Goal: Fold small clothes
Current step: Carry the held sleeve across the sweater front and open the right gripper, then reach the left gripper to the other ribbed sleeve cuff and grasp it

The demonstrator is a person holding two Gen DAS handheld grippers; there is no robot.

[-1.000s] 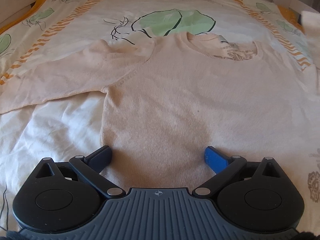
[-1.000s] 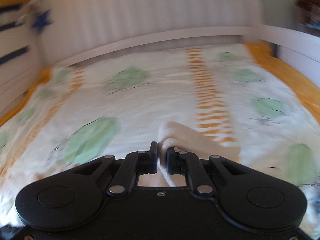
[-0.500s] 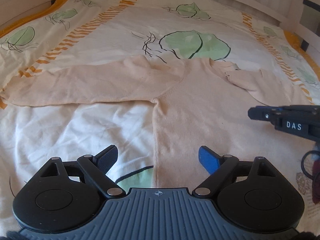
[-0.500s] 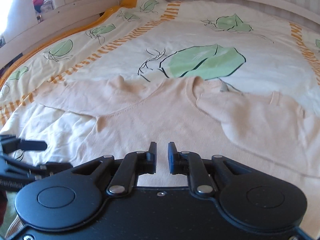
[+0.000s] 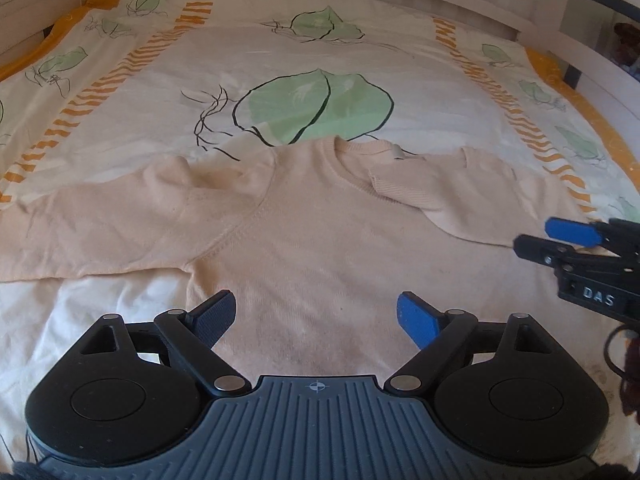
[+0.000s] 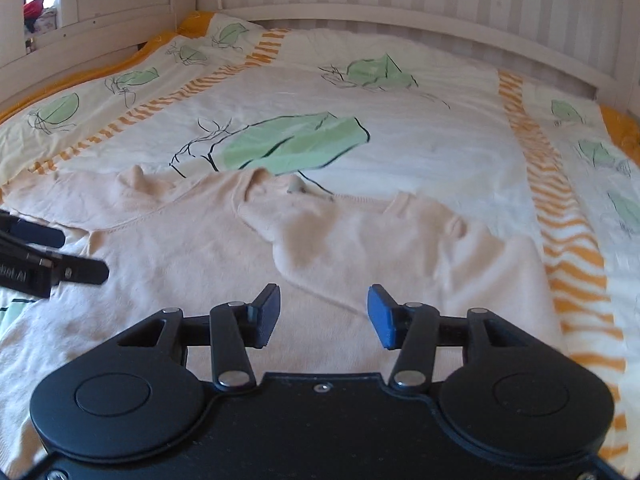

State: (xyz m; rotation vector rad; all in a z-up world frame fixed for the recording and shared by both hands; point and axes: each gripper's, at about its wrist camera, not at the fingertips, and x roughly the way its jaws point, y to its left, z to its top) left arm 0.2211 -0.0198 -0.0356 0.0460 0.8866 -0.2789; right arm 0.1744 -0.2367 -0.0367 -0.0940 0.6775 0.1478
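Note:
A pale peach knit sweater [image 5: 320,240] lies flat on the bed, neck away from me. Its left sleeve [image 5: 100,224] is spread out to the left. Its right sleeve [image 5: 424,192] is folded in over the chest, cuff near the collar; it also shows in the right wrist view [image 6: 360,240]. My left gripper [image 5: 316,316] is open and empty above the sweater's lower body. My right gripper [image 6: 323,314] is open and empty above the folded sleeve side, and shows at the right edge of the left wrist view [image 5: 560,236].
The sweater rests on a white duvet [image 5: 280,48] with green leaf prints and orange stripes. A white slatted bed frame [image 6: 400,20] runs along the far side and the left side [image 6: 100,32]. The left gripper shows at the right view's left edge [image 6: 52,264].
The right gripper carried the right sleeve over the chest, let it go and opened wide. Both grippers drew back toward the hem side. The left gripper stayed open.

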